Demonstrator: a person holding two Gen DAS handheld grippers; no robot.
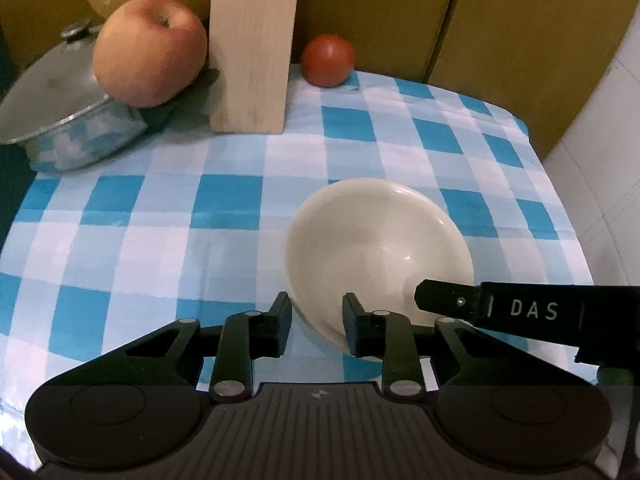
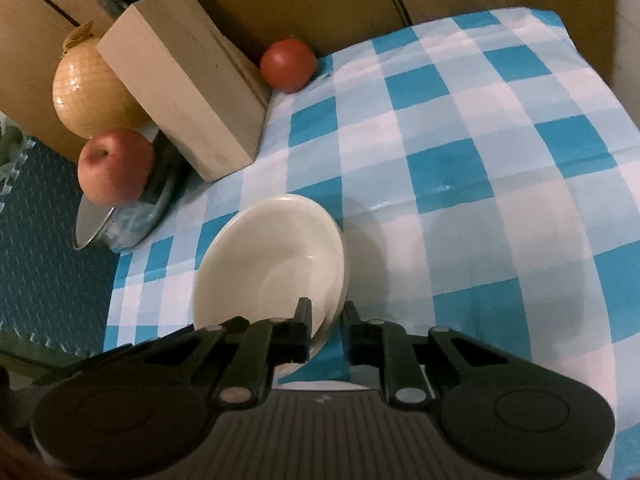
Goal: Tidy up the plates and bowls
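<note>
A cream bowl (image 1: 380,236) is held tilted above the blue checked tablecloth (image 1: 160,208). My left gripper (image 1: 316,320) has its two fingers on either side of the bowl's near rim, closed on it. The tip of my right gripper comes in from the right and reaches the bowl's right edge in the left wrist view. In the right wrist view the same bowl (image 2: 272,256) looks like two stacked cream dishes. My right gripper (image 2: 326,332) pinches their right rim between its fingers.
A wooden knife block (image 1: 252,44) stands at the back, with a tomato (image 1: 328,60) to its right. A steel pot with lid (image 1: 60,112) sits at the left, an apple (image 1: 150,50) on it, and a netted melon (image 2: 92,88) behind. Cardboard boxes (image 1: 480,20) line the back.
</note>
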